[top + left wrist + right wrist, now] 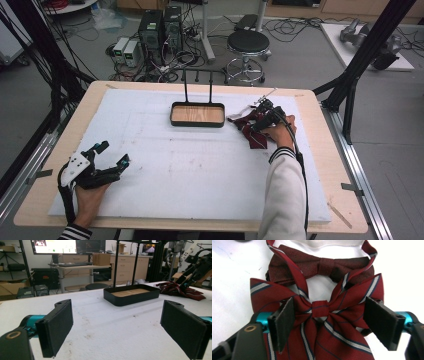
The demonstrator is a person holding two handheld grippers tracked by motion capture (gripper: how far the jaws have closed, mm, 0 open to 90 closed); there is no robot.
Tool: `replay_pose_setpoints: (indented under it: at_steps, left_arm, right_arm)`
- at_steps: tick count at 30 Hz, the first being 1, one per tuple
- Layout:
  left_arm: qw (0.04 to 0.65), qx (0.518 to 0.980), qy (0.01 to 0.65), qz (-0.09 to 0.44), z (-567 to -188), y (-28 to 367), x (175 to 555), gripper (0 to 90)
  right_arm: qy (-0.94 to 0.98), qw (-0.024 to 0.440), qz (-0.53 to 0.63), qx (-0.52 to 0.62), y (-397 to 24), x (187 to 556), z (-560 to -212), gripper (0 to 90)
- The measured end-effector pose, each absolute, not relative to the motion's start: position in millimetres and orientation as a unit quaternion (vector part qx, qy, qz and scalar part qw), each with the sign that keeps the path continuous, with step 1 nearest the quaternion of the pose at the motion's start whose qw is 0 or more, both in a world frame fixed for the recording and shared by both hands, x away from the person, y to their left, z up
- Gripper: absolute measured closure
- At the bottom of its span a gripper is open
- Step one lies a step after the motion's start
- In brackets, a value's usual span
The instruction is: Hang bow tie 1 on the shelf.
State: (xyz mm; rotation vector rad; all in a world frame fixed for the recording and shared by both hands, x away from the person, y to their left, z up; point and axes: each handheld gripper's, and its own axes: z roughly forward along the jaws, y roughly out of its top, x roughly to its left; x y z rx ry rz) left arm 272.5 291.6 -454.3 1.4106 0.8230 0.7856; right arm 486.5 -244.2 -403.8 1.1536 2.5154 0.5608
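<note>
Roughly centred on the table (320, 165) lies a white foam mat (190, 175), w/ a black tray (197, 114) at its far middle; the tray has a wood-look floor and two thin black posts rising from its far edge. Right of the tray, near the mat's far right, sits a heap of dark red cloth: a striped bow (322, 315) w/ white and navy stripes, and just beyond it a plain bow tie (322, 265) in deep maroon, the two touching or overlapping where the striped strap crosses the plain one.

R gripper (328, 322) is down over the striped bow, jaws either side of its centre knot, partly closed in but not yet pinching; the pads stand on the wings, w/ the knot between them. In the high view the R hand (280, 132) sits at the near right of the cloth heap.

L gripper (112, 155) rests at the mat's near left, well apart from tray and bows, jaws wide open, nothing between them. L hand (90, 197) holds it low over the mat.
</note>
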Motion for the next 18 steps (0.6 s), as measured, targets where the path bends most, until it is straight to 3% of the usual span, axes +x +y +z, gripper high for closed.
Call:
replay_pose_setpoints:
  at_steps: [18]
  left_arm:
    - [0.616,0.613,0.356,0.343,-454.4,291.2,272.2,11.4]
  right_arm:
    - [0.882,0.129,0.195,0.408,-242.2,490.9,-411.8,49.3]
